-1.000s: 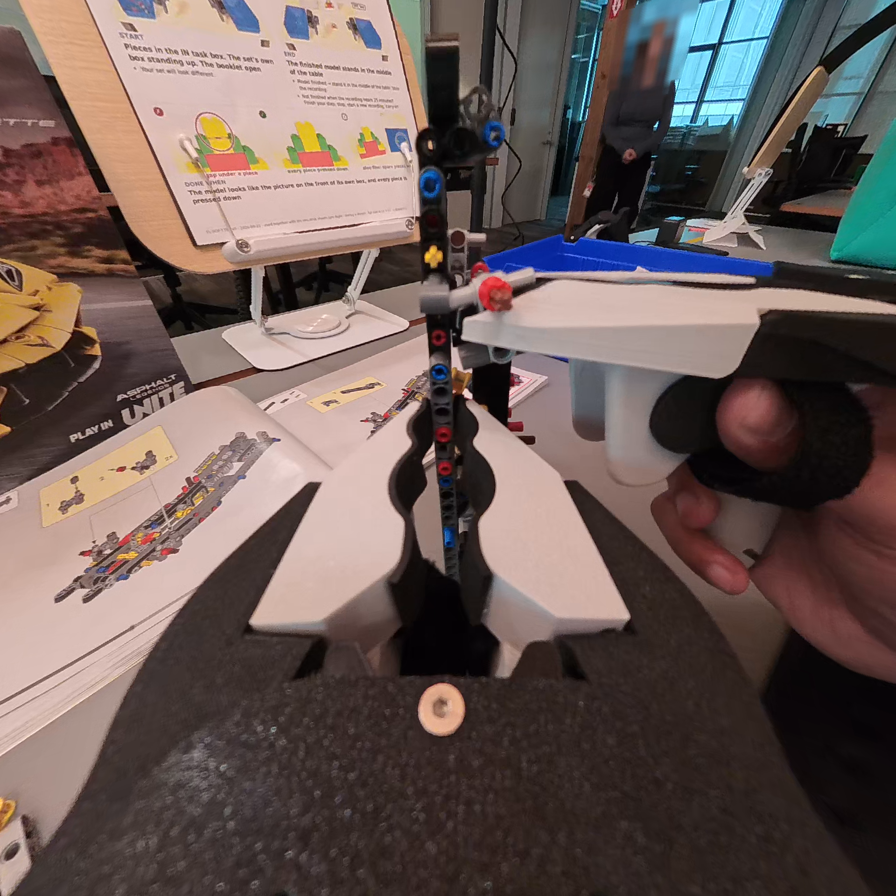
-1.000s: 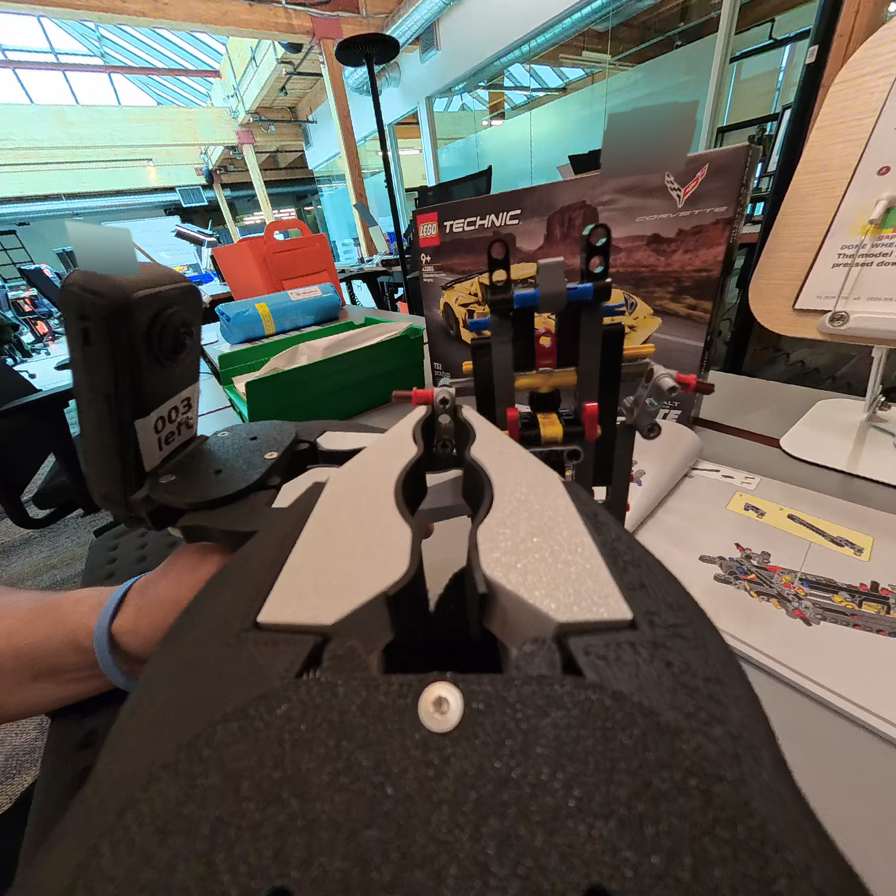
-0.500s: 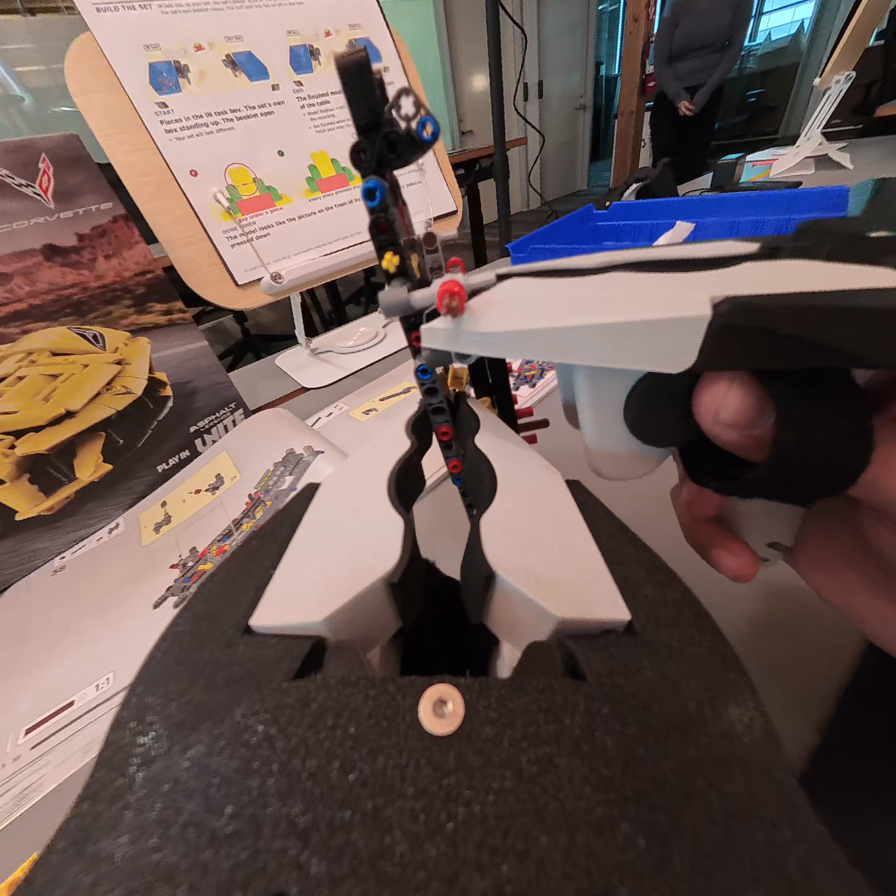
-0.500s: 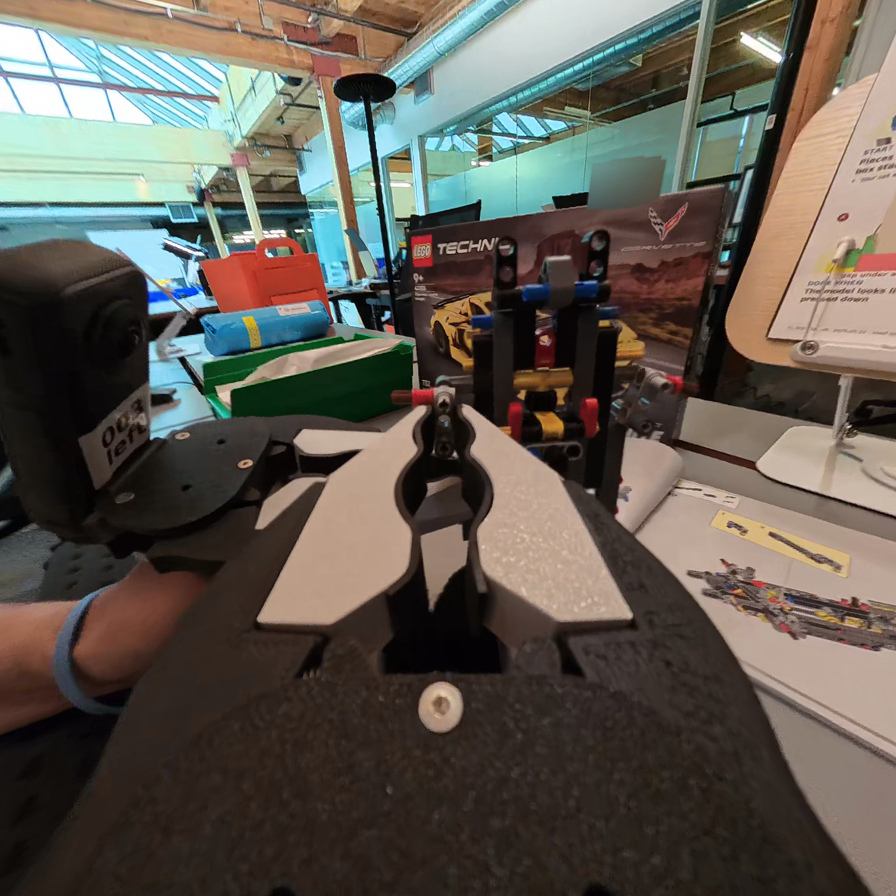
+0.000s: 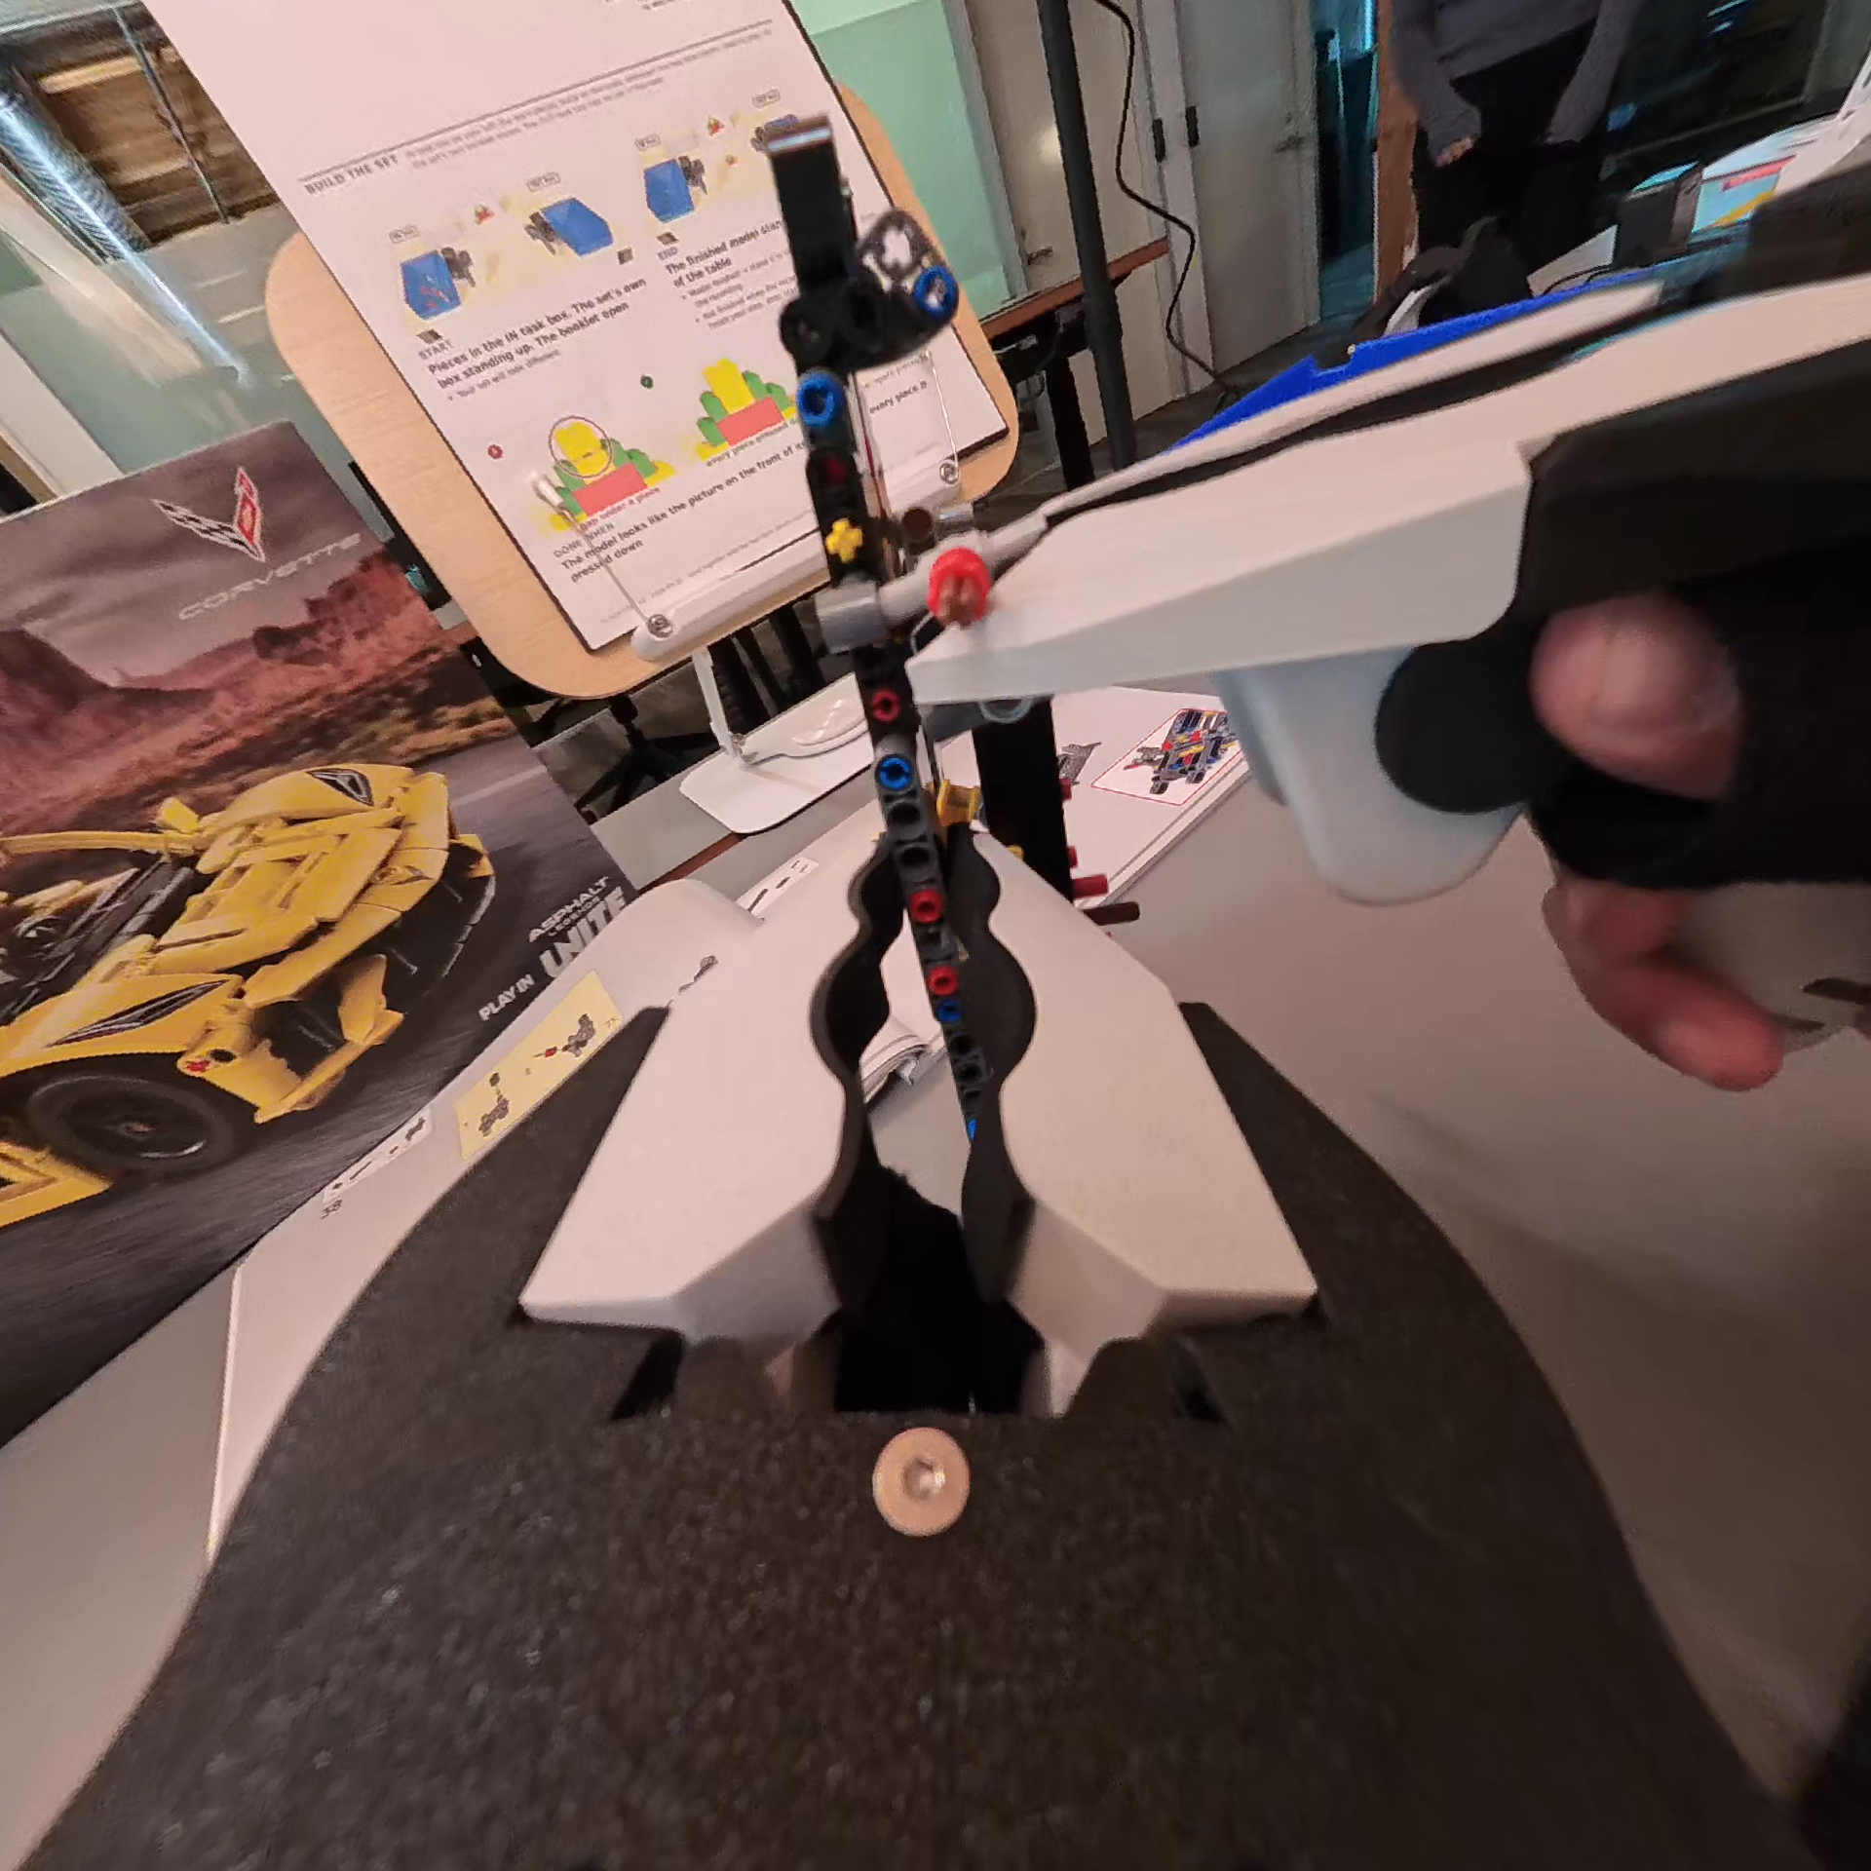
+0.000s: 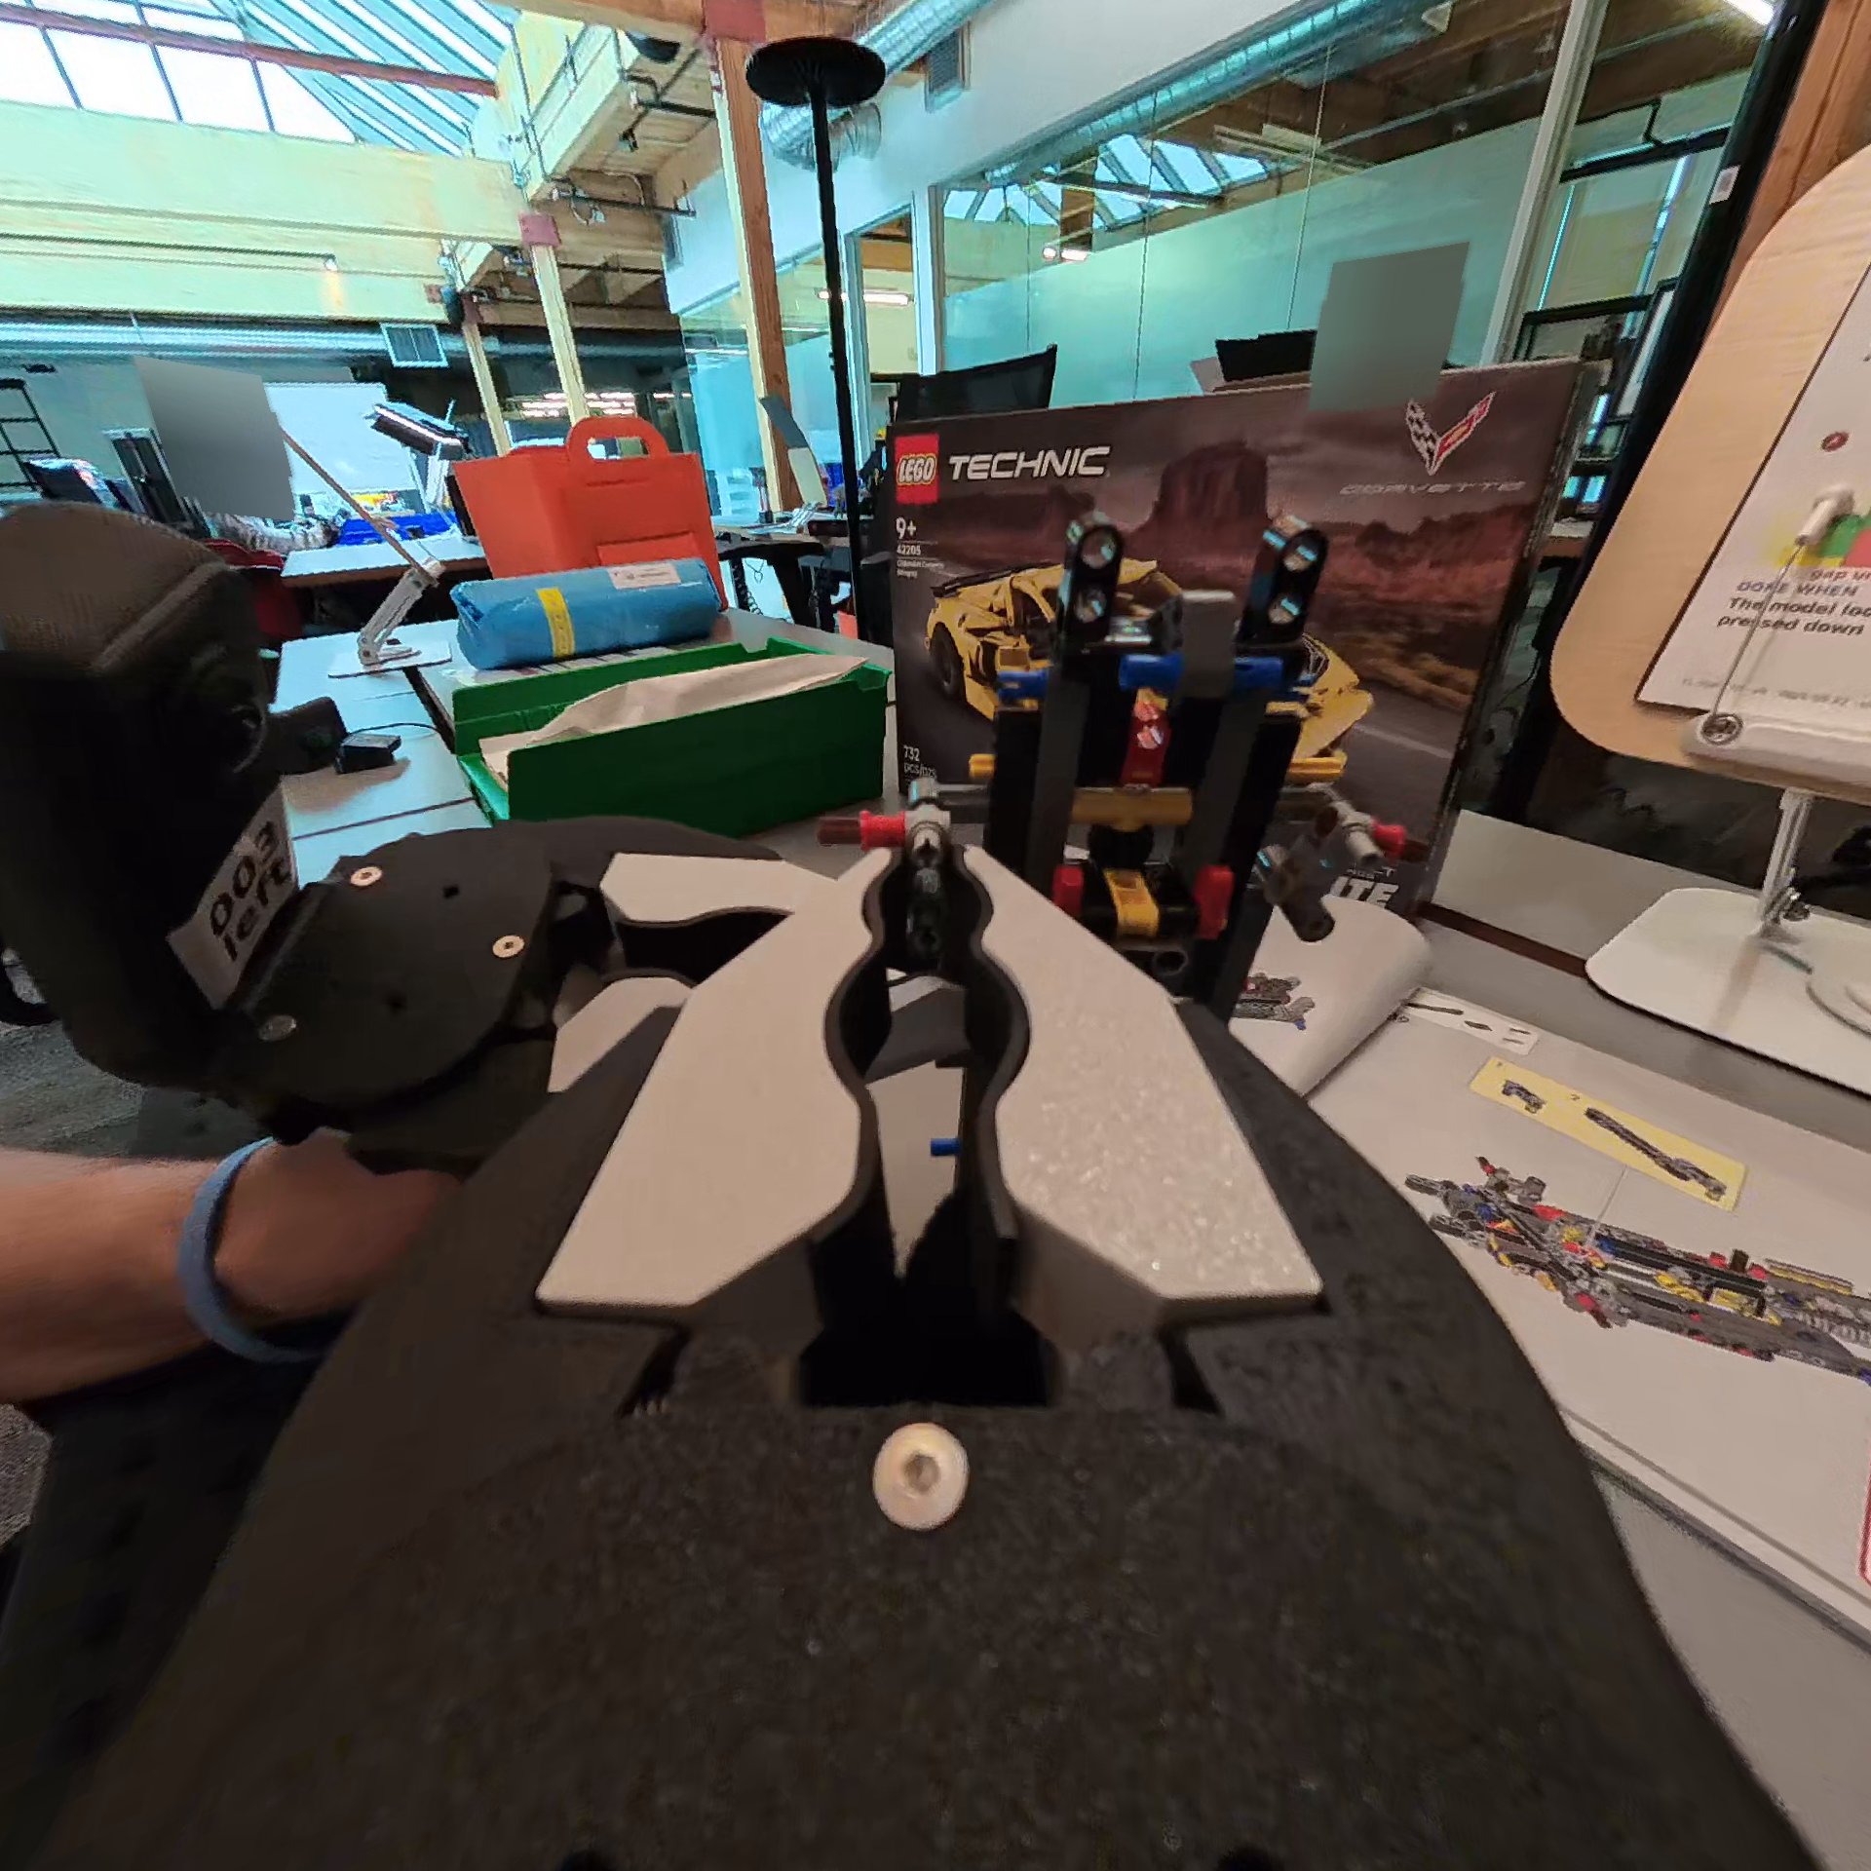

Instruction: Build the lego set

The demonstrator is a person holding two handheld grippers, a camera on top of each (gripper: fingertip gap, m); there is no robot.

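A black Technic frame [image 5: 856,486] with blue, red and yellow pins stands upright, edge-on in the left wrist view. My left gripper [image 5: 916,861] is shut on its lower beam. In the right wrist view the frame [image 6: 1144,810] shows face-on, with two black uprights and yellow and blue cross axles. My right gripper [image 6: 926,861] is shut on a small grey connector with a red bush [image 6: 879,828] at the frame's side. In the left wrist view the right gripper [image 5: 997,577] reaches in from the right, held by a hand, and the red bush [image 5: 957,587] shows at its tip.
The set's box [image 6: 1417,567] stands behind the frame. An open instruction booklet [image 6: 1620,1215] lies on the grey table. A sheet on a wooden stand [image 5: 607,354] is at the back. A green bin [image 6: 688,749] and a blue bin [image 5: 1316,375] stand at the sides. The grippers' ends are close to 5 cm from one another.
The left wrist view has swung so the box fills more of its left side, and the frame leans slightly. Both grippers keep their holds.
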